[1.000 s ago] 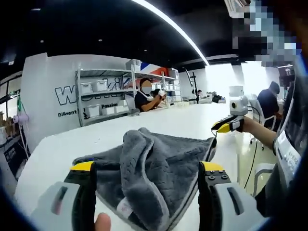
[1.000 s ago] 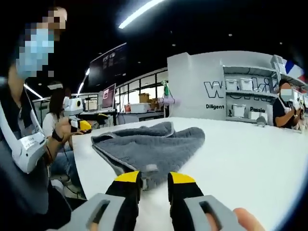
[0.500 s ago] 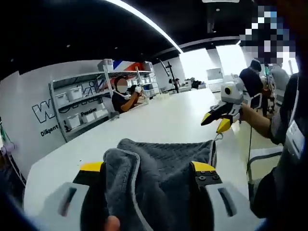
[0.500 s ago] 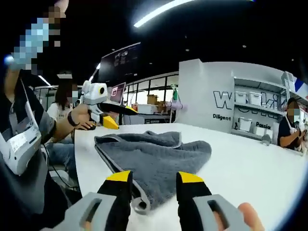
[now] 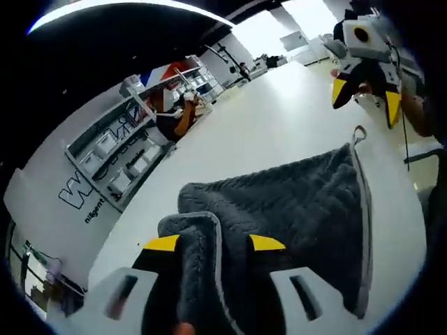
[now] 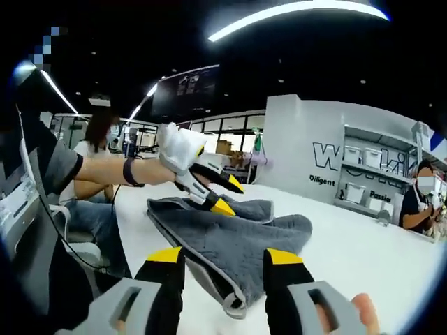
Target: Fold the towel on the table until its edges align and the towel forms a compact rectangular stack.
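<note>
A grey quilted towel lies rumpled on the white table, its hanging loop at the far corner. My left gripper has its jaws drawn in on a thick raised fold at the towel's near edge. From the right gripper view, that left gripper sits at the far edge of the towel, held by a hand. My right gripper stands open just short of the towel's loop corner. In the left gripper view the right gripper hovers beyond the loop corner, jaws apart.
The white table stretches wide to the far side. Metal shelves with white bins stand against a wall, and a seated person works beside them. Another person sits behind the table edge.
My right gripper let go of the towel's loop corner, opened and drew back. My left gripper moved in over the near fold and its jaws narrowed on it.
</note>
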Available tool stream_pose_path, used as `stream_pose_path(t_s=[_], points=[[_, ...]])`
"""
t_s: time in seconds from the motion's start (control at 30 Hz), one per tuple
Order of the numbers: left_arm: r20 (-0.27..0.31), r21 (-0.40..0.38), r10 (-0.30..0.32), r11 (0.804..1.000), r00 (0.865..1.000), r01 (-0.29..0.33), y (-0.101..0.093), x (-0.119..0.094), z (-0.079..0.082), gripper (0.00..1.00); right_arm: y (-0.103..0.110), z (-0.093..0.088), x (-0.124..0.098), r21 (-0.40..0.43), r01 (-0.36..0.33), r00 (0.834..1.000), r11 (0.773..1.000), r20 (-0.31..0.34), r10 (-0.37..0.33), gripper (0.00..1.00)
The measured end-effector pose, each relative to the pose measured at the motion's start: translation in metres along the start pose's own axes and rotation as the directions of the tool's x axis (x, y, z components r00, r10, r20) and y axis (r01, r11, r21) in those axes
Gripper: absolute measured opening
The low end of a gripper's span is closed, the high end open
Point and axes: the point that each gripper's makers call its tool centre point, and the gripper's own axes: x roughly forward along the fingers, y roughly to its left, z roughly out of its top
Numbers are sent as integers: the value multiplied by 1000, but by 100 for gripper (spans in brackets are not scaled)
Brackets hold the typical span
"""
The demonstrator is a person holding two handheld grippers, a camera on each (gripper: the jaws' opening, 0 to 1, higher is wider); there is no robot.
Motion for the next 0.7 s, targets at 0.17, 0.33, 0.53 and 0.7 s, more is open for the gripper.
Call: stream_pose_path(t_s=[0.17, 0.33, 0.53, 0.7], points=[[-86, 147, 37, 989, 996, -24, 1, 9, -6, 32, 5, 7, -7, -1, 12, 1000, 1000, 20, -12, 50], [-146, 184, 10, 983, 989, 17, -8, 28, -16, 29, 3, 2, -12, -12, 18, 1000, 1000, 16, -18, 50], [-194, 125, -36, 990, 980, 62, -15, 43, -30, 26, -4, -10, 1, 7, -9, 1000, 1000, 9, 9, 50], [-130, -10, -37, 999, 991, 36, 5, 38, -17, 27, -11, -13, 5, 11, -29, 999, 1000, 18, 29, 50]])
